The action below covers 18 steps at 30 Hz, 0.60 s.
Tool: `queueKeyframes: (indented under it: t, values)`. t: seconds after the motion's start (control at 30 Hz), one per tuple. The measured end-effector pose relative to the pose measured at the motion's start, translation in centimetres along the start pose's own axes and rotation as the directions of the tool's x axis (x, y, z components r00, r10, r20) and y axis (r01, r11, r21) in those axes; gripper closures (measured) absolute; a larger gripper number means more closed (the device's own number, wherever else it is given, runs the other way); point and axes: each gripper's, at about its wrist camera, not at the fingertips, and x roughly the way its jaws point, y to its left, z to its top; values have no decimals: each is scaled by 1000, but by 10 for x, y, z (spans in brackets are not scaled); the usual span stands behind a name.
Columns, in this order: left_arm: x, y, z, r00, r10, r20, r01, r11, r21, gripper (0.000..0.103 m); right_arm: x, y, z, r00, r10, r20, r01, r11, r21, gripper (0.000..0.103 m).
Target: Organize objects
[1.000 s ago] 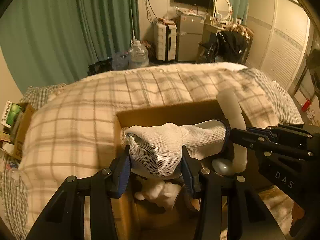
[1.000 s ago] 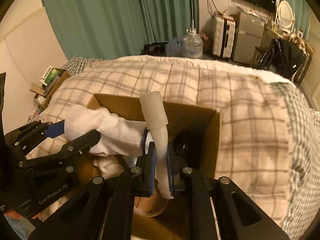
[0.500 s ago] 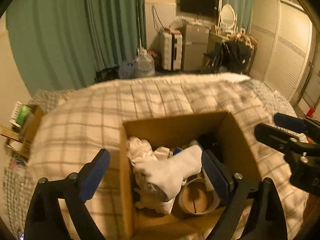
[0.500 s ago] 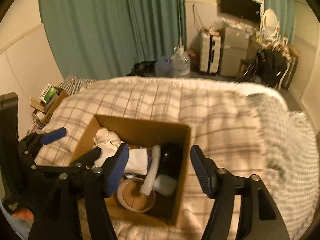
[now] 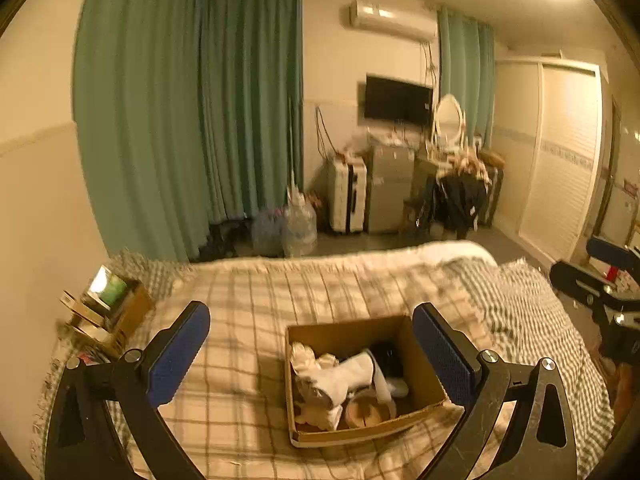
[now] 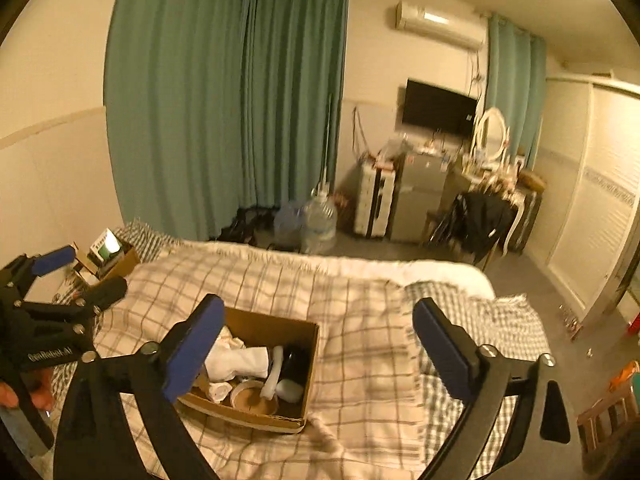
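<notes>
An open cardboard box [image 5: 424,376] [image 6: 310,364] sits on the plaid bedspread [image 5: 248,312]. Inside lie a white glove [image 5: 344,374] [image 6: 240,360], a whitish tube [image 6: 274,374], a roll of tape [image 5: 366,408] [image 6: 252,398] and a dark object [image 6: 296,358]. My left gripper [image 5: 312,354] is open and empty, held well above the box. My right gripper [image 6: 316,348] is open and empty, also raised above the bed. Each gripper shows at the edge of the other's view: the right one [image 5: 600,276], the left one [image 6: 68,276].
A small box of papers [image 5: 112,312] stands off the bed's left side. Beyond the bed's far end are water bottles [image 6: 318,220], a suitcase [image 6: 374,200], a cabinet, a chair with dark clothes [image 6: 480,216] and green curtains. A checked blanket [image 6: 500,320] covers the bed's right side.
Both grippers let go, the left of the glove and the right of the tube, which now lie in the box. Both grippers opened wide and pulled up and back from the box.
</notes>
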Motion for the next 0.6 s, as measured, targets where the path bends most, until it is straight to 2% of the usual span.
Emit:
queueKeyframes:
  t: [0.07,0.2,0.33,0.57,0.6]
  values:
    - [-16,0,-2,999,5,36,-6,1000,5,0,-14,1,-3,1000,-11,26,11,1000,7,0]
    - [-35,-2,-15,997,-6,82,6,1000,2,0,-35,2,-19,996,-39,79,38,999,14,1]
    - [-44,-2,-41,994,-2,113,3,1000,-11,0,-46,5,-42,990,-63,130,63,998,2,1]
    - [-32,-1,-100,984,75,164,-67,996,-58,0,-22,11,-92,982,-64,175,61,998,22,1]
    - [-27,0,-108,985,67,158,-60,997,-50,0,-15,12,-103,983,-65,173,62,998,21,0]
